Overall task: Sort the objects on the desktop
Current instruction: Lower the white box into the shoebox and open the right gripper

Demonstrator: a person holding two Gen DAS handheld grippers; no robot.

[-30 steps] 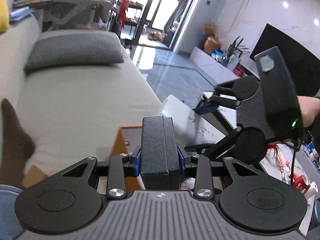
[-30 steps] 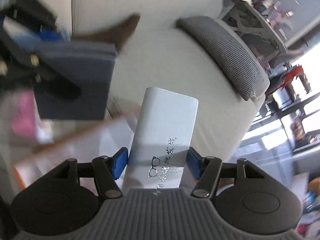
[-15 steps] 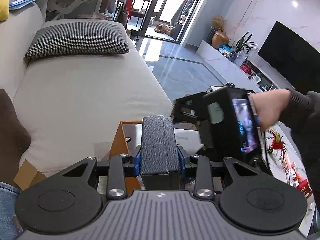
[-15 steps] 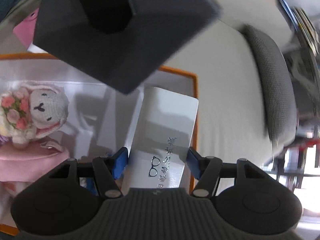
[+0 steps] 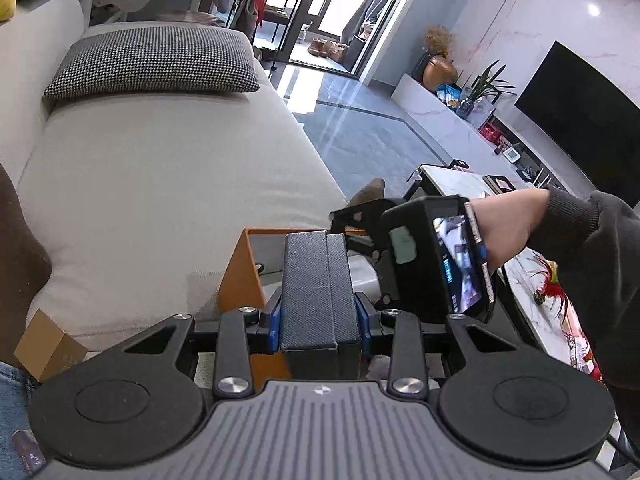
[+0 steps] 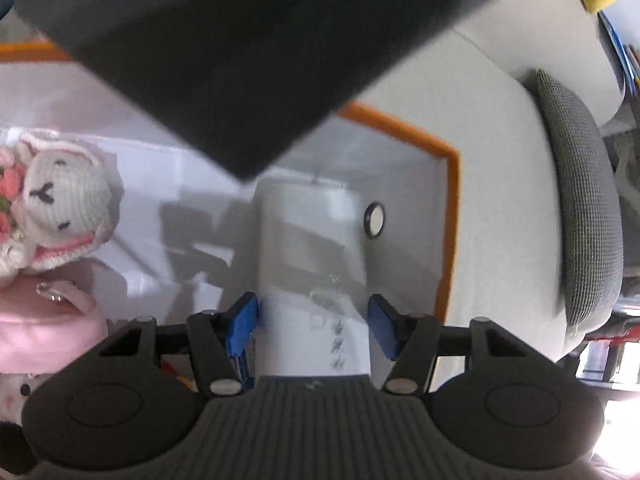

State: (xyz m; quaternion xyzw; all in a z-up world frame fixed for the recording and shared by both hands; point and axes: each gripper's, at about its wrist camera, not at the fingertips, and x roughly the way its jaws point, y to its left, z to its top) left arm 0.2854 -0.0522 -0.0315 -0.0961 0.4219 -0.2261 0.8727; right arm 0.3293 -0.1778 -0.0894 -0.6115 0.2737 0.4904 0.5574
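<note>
My left gripper (image 5: 318, 320) is shut on a dark textured box (image 5: 318, 284) and holds it above the orange-rimmed storage box (image 5: 240, 276). The same dark box fills the top of the right wrist view (image 6: 224, 48), blurred. My right gripper (image 6: 312, 320) holds a white glasses case (image 6: 312, 264) low inside the orange-rimmed box (image 6: 450, 200), in its right corner. A small gap shows at the right pad (image 6: 382, 326), so I cannot tell whether the grip still holds. The right gripper's body (image 5: 436, 256) shows in the left wrist view.
A crocheted bunny (image 6: 60, 204) and a pink pouch (image 6: 44, 328) lie in the box's left part. The beige sofa (image 5: 160, 168) with a checked cushion (image 5: 152, 64) is behind it. A marble coffee table (image 5: 460, 180) stands to the right. A cardboard piece (image 5: 44, 344) is at lower left.
My right gripper has gone down into the orange box with the white case, and its pads look slightly wider. The dark box now looms larger above it. My left gripper stayed almost still.
</note>
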